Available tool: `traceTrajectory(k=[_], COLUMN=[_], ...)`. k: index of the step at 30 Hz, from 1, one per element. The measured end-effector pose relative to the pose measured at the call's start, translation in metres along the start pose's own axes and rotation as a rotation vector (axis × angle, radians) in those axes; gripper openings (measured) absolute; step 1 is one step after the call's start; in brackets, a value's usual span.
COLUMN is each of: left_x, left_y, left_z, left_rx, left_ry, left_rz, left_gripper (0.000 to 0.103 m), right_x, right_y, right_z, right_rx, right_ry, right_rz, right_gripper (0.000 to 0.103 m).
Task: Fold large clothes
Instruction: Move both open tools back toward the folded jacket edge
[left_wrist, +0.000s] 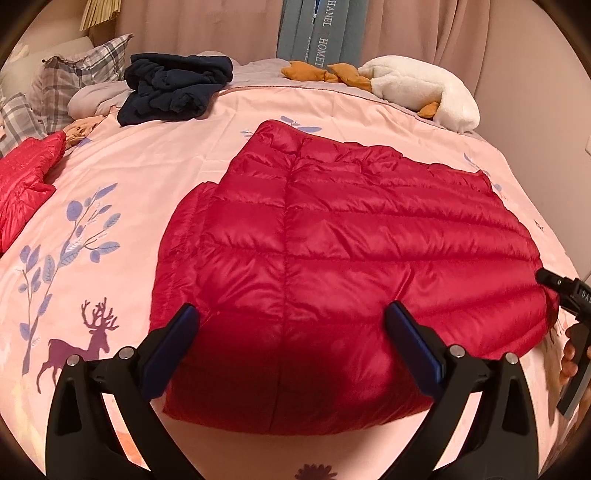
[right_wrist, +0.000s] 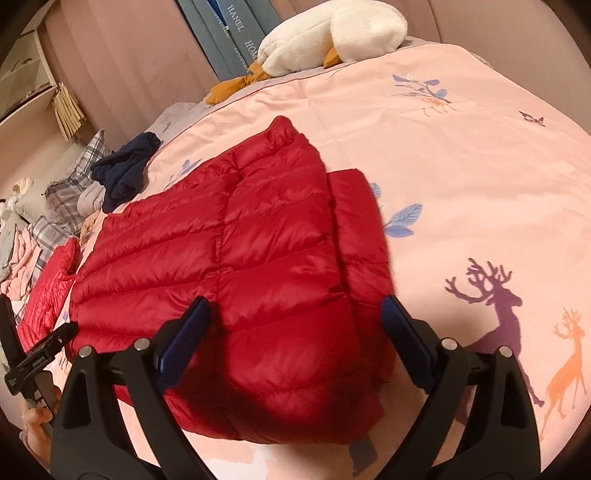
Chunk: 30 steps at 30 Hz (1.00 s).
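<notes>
A red quilted down jacket (left_wrist: 332, 258) lies folded and flat on a bed covered by a pink duvet (left_wrist: 129, 177) printed with deer and blue leaves. The left gripper (left_wrist: 291, 314) hangs over the jacket's near edge, its two blue-padded fingers (left_wrist: 177, 343) spread wide apart, gripping nothing; the red fabric fills the gap between them. The right gripper (right_wrist: 295, 306) hangs over the jacket's near edge at its other end, its fingers (right_wrist: 406, 339) likewise parted and empty, with a narrow folded-in panel of the jacket lying just inside its right finger. Whether either pair touches the cloth cannot be told.

In the left wrist view, the right gripper's black body shows just beside the jacket's right corner, a hand (left_wrist: 569, 365) behind it. Beyond the jacket's far edge lie a heap of navy clothing (left_wrist: 173, 88), plaid pillows (left_wrist: 77, 70) and a white plush goose (left_wrist: 424, 88) with orange feet, all well apart from it. A second red garment (left_wrist: 26, 181) lies crumpled to the jacket's left, by the pillows.
</notes>
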<state>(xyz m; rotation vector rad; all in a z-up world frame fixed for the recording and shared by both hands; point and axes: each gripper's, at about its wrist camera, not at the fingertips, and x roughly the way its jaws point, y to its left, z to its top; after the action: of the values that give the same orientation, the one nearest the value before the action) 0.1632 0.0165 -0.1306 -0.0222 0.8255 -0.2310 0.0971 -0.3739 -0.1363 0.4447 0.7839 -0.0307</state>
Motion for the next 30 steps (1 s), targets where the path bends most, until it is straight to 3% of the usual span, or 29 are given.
traceTrajectory(k=[9, 16, 20, 22, 30], left_x=[-0.004, -0.004, -0.004, -0.003, -0.002], left_y=[0.009, 0.012, 0.009, 0.009, 0.007], left_z=[0.000, -0.003, -0.004, -0.005, -0.009], left_rx=[-0.015, -0.014, 0.006, 0.013, 0.017], left_ry=[0.021, 0.024, 0.024, 0.028, 0.038], left_rz=[-0.008, -0.029, -0.026, -0.023, -0.015], left_gripper=[0.102, 0.091, 0.074, 0.069, 0.064], right_x=[-0.012, 0.018, 0.022, 0.021, 0.026], right_y=[0.007, 0.019, 0.022, 0.016, 0.013], right_z=[0.026, 0.032, 0.034, 0.037, 0.037], right_rx=[0.001, -0.053, -0.091, -0.066, -0.084], right_ry=[-0.066, 0.011, 0.011, 0.011, 0.005], right_rz=[0.059, -0.005, -0.026, -0.014, -0.043], right_gripper=[0.089, 0.061, 0.027, 0.021, 0.017])
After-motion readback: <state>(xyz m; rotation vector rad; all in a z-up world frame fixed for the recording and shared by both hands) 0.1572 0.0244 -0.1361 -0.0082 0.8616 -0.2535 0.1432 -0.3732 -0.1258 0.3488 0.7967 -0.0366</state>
